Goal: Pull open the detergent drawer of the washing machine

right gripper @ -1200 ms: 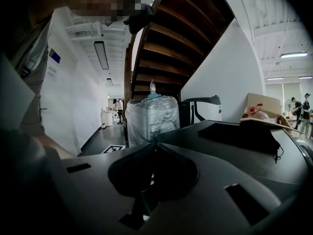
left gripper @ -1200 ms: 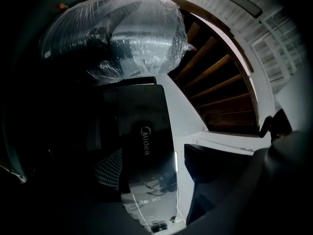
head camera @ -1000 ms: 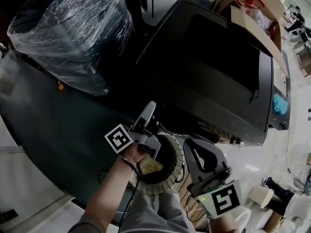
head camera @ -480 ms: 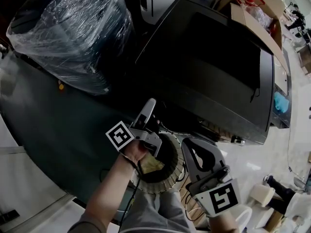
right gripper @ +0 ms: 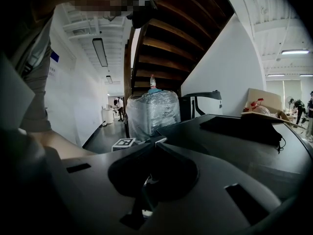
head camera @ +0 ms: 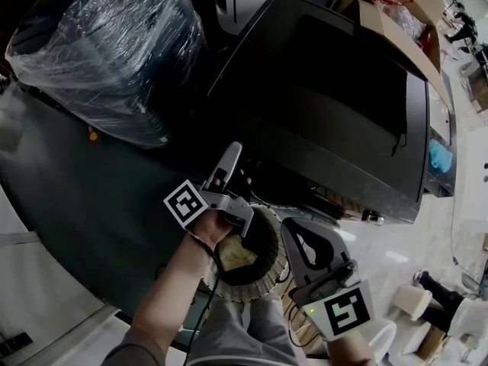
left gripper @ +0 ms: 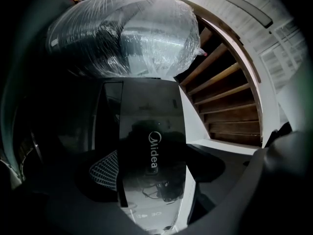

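Observation:
The black washing machine (head camera: 328, 90) fills the upper right of the head view, seen from above. My left gripper (head camera: 238, 170) is held against its front, near the left corner. In the left gripper view a glossy black front panel with a Midea logo (left gripper: 152, 151) lies between the spread jaws of my left gripper (left gripper: 161, 185), and the ribbed pad (left gripper: 103, 173) sits just left of the panel's edge. Whether the pads touch the panel is too dark to tell. My right gripper (head camera: 296, 233) hangs lower and back from the machine, and its tips meet in the right gripper view (right gripper: 155, 142).
A large plastic-wrapped appliance (head camera: 107, 59) stands left of the machine. An open cardboard box (head camera: 396, 21) is behind it at the right. Wooden stairs (left gripper: 230, 97) rise overhead. A round woven seat (head camera: 255, 284) and the person's legs are below the grippers.
The left gripper has edged up and slightly left, closer to the machine's front. The right gripper has drifted a little to the left and stays shut.

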